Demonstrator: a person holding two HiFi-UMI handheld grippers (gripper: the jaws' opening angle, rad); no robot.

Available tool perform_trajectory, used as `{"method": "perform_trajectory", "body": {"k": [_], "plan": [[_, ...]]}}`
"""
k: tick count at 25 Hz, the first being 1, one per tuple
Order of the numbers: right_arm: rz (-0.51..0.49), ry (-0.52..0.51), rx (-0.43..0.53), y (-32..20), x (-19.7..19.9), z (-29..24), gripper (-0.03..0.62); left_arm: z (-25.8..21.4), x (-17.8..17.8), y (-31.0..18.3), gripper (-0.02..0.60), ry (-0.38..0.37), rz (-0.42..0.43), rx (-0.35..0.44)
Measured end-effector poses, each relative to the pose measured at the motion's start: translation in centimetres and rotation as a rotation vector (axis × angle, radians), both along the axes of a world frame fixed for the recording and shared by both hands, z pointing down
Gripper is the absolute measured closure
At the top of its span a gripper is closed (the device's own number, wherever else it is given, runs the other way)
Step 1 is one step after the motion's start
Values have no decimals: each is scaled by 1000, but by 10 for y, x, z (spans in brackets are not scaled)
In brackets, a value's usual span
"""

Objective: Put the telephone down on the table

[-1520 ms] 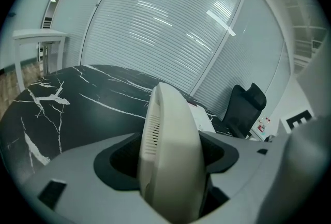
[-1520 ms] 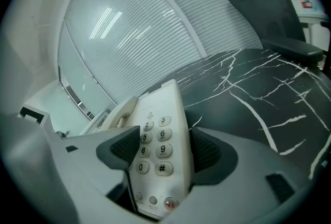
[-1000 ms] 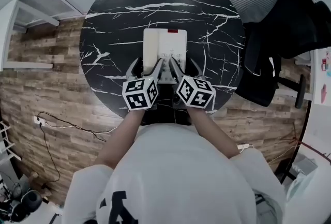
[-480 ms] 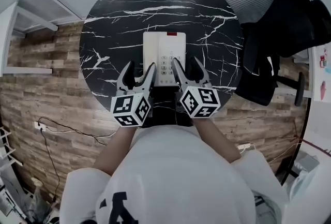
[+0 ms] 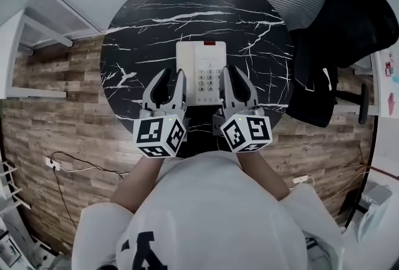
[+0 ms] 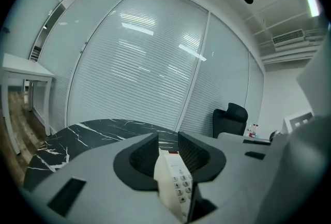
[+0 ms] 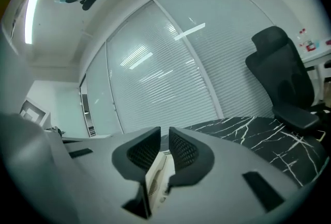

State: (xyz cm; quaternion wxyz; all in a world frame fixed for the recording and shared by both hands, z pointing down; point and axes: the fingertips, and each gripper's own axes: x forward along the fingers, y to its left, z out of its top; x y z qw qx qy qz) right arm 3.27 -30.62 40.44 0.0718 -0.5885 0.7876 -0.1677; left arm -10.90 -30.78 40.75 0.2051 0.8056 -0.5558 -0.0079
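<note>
Tools (image 5: 172, 77) (image 5: 233, 74) higher, narrower, empty above telephone (image 5: 201, 69)

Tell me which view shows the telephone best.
Head view: the whole telephone from above, keypad up, on the table. Left gripper view catches a foreshortened keypad strip; right gripper view only a side edge.

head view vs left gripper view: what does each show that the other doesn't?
Head view only: the wood floor and the person's white shirt.
Left gripper view only: the ceiling air vent and a light strip.
Both: the white telephone lying on the black marble table, and the black chair beside it.
</note>
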Motion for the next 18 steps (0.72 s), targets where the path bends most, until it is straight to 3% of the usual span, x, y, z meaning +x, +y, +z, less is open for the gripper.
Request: {"method": "perform_trajectory", "body": {"k": [2, 5, 12, 18], "plan": [[6, 14, 36, 2, -1, -11, 541, -9, -2, 0, 513, -7, -10, 26], [4, 14, 78, 3, 0, -25, 554, -22, 1, 2, 556, -2, -15, 53], [-58, 9, 148, 23, -2, -56, 559, -51, 16, 27, 576, 7, 6, 99], [-118, 1, 152, 60, 7, -69, 559, -66, 40, 64, 575, 25, -8, 120]]}}
